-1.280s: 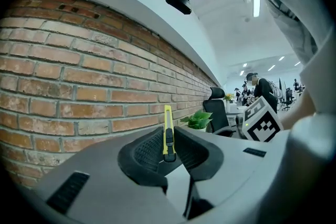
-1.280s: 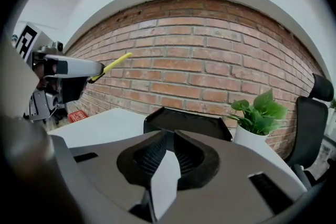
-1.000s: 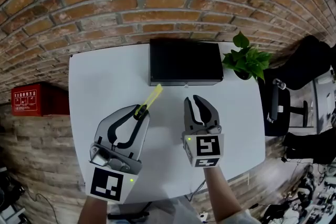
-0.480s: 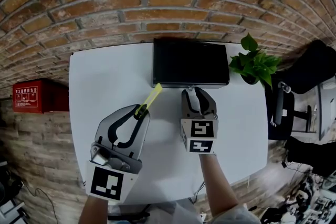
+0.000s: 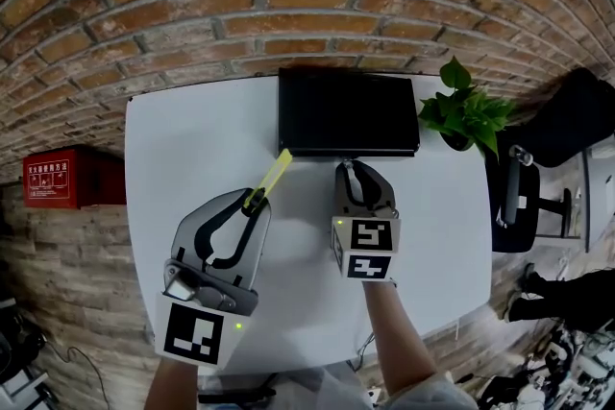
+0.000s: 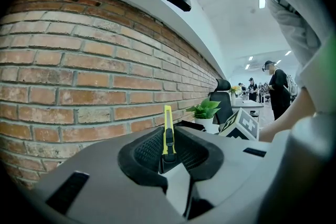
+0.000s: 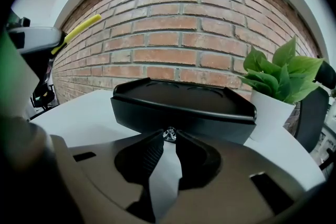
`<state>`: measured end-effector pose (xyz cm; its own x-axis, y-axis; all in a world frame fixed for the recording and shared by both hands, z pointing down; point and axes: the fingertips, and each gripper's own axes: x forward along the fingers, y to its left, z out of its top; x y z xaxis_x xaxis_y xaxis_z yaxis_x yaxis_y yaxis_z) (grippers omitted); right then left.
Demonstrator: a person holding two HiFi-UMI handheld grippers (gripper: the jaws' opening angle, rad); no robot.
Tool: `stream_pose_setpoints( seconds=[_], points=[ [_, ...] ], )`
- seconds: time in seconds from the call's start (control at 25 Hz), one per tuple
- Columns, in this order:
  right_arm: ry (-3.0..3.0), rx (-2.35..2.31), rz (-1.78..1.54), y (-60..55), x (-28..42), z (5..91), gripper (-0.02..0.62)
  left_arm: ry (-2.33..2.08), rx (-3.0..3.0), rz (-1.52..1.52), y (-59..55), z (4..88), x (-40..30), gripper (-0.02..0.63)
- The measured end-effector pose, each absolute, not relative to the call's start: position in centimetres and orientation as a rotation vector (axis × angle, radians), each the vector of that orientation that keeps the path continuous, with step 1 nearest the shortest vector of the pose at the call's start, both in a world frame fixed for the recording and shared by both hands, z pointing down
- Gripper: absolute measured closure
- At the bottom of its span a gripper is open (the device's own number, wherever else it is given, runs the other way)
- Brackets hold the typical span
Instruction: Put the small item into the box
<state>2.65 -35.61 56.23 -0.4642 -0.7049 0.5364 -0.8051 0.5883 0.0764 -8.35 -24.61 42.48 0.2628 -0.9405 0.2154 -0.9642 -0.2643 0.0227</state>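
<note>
White table (image 5: 192,139), left gripper (image 5: 254,199) clenching yellow knife (image 5: 273,175), right gripper (image 5: 356,167) jaws pinching box (image 5: 348,115) knob (image 7: 169,134) — half hidden

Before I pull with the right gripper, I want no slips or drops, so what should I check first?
1. Left gripper clamped on the yellow utility knife: ok.
2. Right gripper shut on the small silver knob on the black box front: ok.
3. Box open to take the knife: not ok, it is closed.
4. Knife blade retracted: cannot tell.
5. Green potted plant out of the pull path: ok, it stands at the box's side.
</note>
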Motion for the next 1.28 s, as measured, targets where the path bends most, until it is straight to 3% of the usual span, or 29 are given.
stream_pose_setpoints(
  seconds=[1.28],
  points=[
    [-2.313,1.289,0.379,-27.4,6.3,54.4,0.502,-1.773,2.444,0.18,-22.2,39.1,-7.6,0.531]
  ],
)
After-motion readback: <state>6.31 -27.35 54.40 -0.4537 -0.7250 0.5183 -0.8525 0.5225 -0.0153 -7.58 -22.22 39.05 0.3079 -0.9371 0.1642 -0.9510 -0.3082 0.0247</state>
